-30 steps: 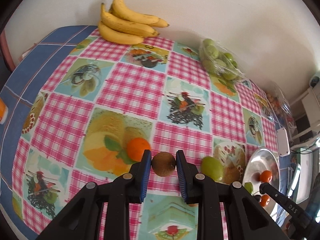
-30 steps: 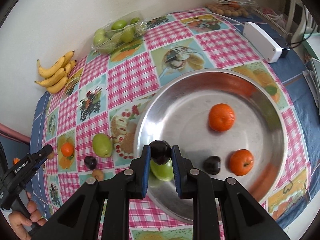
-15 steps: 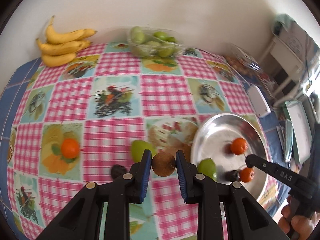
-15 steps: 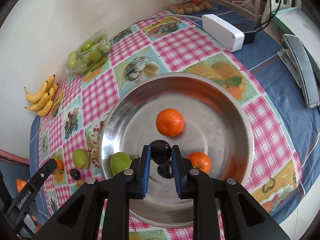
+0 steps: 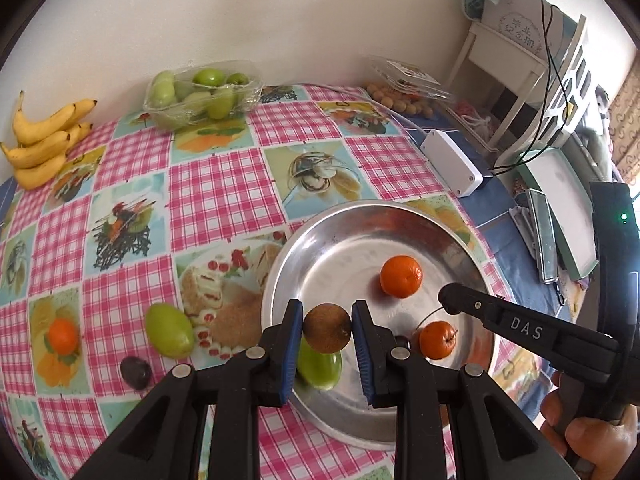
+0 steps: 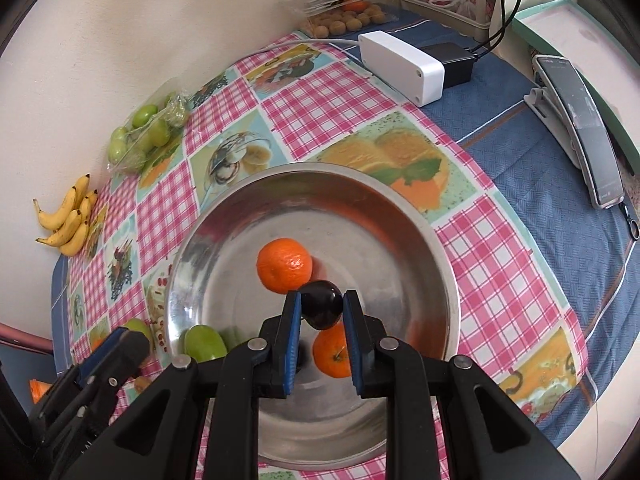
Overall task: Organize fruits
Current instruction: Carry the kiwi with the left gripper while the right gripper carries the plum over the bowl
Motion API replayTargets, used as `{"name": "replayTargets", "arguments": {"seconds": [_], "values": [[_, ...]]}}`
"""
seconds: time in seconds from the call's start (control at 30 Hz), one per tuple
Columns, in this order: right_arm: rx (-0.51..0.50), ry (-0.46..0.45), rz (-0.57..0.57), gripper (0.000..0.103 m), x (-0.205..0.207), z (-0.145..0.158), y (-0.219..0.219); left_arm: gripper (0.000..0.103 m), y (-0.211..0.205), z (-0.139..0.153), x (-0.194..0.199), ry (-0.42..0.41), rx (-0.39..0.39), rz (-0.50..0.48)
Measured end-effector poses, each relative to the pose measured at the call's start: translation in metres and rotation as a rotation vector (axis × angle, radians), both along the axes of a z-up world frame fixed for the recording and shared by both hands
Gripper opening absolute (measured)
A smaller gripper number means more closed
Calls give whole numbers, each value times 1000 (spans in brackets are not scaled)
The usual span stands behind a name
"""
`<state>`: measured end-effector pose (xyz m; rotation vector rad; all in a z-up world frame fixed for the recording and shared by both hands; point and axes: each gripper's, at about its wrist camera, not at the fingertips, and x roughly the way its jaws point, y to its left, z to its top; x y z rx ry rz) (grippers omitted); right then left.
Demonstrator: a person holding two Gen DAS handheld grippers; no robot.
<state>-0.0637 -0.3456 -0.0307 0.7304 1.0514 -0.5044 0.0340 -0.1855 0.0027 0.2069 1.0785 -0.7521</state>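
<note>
My left gripper [image 5: 327, 334] is shut on a brown kiwi [image 5: 327, 328], held over the near left rim of the steel bowl [image 5: 344, 224]. My right gripper [image 6: 320, 312] is shut on a dark plum [image 6: 321, 305] above the bowl's [image 6: 400, 216] middle. Inside the bowl lie two oranges [image 5: 401, 276] [image 5: 437, 339] and a green fruit [image 5: 320, 366]; a dark fruit is mostly hidden behind my left finger. On the cloth to the left lie a green fruit [image 5: 169, 330], a dark plum [image 5: 136, 372] and an orange [image 5: 62, 336].
Bananas [image 5: 42, 148] and a tray of green fruit [image 5: 200, 94] sit by the far wall. A white box [image 5: 450, 162] with a cable, a pack of small brown fruit [image 5: 400, 96] and a phone stand [image 6: 580, 120] lie at the right. A hand [image 5: 588, 436] holds the right gripper.
My left gripper has swung right with the kiwi, from the middle of the cloth to the bowl's rim. My right gripper moved with the plum from the bowl's near edge toward its middle.
</note>
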Motion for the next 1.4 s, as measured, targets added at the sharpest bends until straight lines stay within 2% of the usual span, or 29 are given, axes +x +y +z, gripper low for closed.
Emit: {"name": "replayTargets", "arguments": {"seconds": [0.3, 0.53, 1.4], "values": [[-31, 4, 19, 22, 12, -9, -2, 27, -9, -23, 18, 44, -30, 1], [-20, 8, 26, 22, 18, -18, -4, 27, -18, -40, 24, 56, -4, -1], [8, 28, -16, 23, 17, -34, -12, 28, -34, -62, 24, 61, 55, -17]]}}
